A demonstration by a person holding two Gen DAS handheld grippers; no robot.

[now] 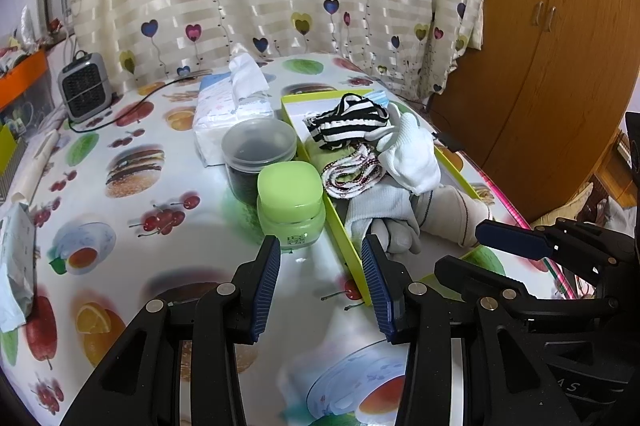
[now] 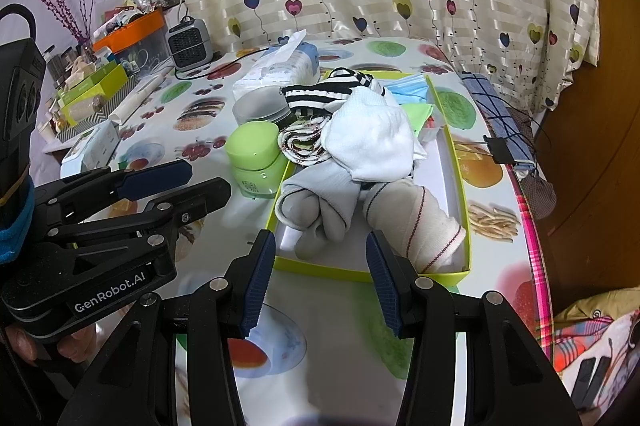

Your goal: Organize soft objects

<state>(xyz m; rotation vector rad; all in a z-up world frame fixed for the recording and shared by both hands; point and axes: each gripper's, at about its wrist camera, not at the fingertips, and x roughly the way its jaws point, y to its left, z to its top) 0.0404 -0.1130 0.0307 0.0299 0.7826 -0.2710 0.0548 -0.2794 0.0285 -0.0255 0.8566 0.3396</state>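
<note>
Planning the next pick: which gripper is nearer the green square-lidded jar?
Left. The left gripper hovers just in front of the green square-lidded jar; the right gripper faces the box, right of it.

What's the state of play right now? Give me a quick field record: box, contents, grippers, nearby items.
box: green tray on the fruit-print table, long side running away from the cameras
contents: grey socks and banded sock at the near end; white sock on top; striped cloth and blue mask at the far end
left gripper: open, empty, beside the tray's near corner
right gripper: open, empty, before the tray's near edge
nearby: green jar, clear tub, tissue pack
</note>
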